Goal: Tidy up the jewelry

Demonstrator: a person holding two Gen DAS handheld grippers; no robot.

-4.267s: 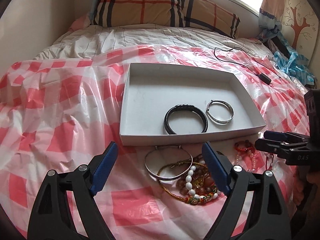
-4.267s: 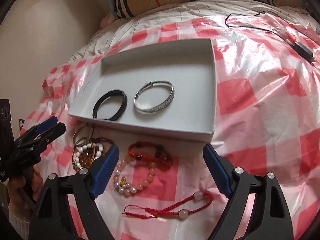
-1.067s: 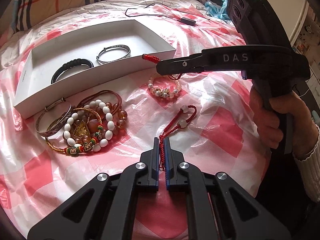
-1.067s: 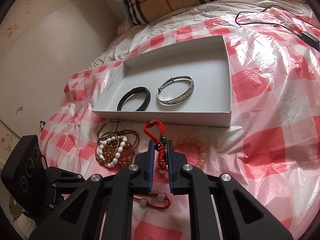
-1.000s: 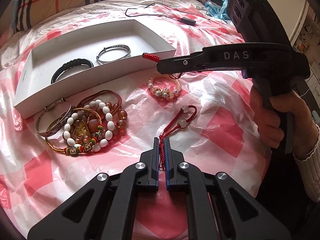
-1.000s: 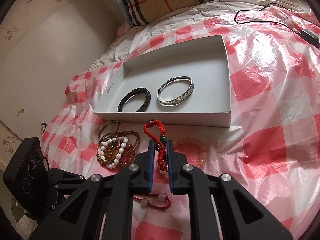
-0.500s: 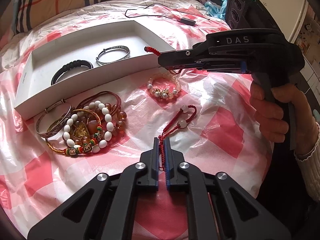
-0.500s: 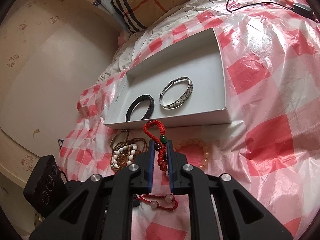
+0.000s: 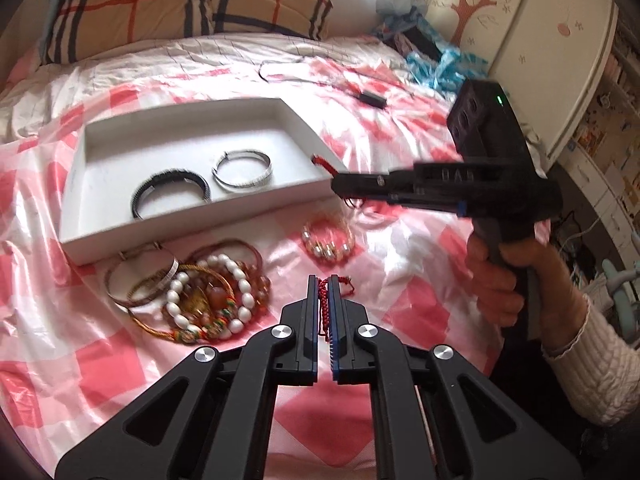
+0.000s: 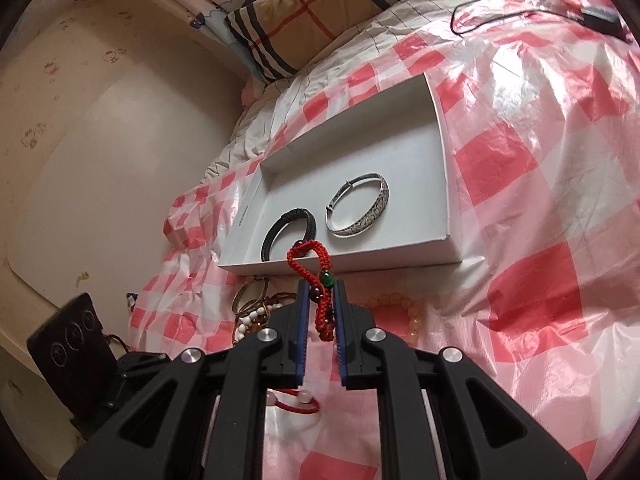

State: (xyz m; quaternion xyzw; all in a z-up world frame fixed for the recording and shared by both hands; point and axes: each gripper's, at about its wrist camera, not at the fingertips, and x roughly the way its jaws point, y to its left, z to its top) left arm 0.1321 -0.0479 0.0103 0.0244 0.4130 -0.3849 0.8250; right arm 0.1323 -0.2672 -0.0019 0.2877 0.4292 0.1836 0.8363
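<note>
Now lifting: right gripper [image 10: 321, 300] clenching the beaded cord [image 10: 316, 276], raised from the bed to the tray [image 10: 440, 120] rim, nearing drop-in. Left gripper [image 9: 324, 300] pinching the red string [image 9: 325, 308], newly pulled up.

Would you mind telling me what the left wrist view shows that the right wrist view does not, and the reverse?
Only the left wrist view shows the left hand-held gripper shut on a red cord bracelet, the person's right hand on its handle, and the painted tree cabinet.

Only the right wrist view shows the right hand-held gripper shut on a red braided bracelet with its green bead, plus the beige wall.

Both show the white box holding the black bracelet and the silver bangle, and the plaid pillow.
</note>
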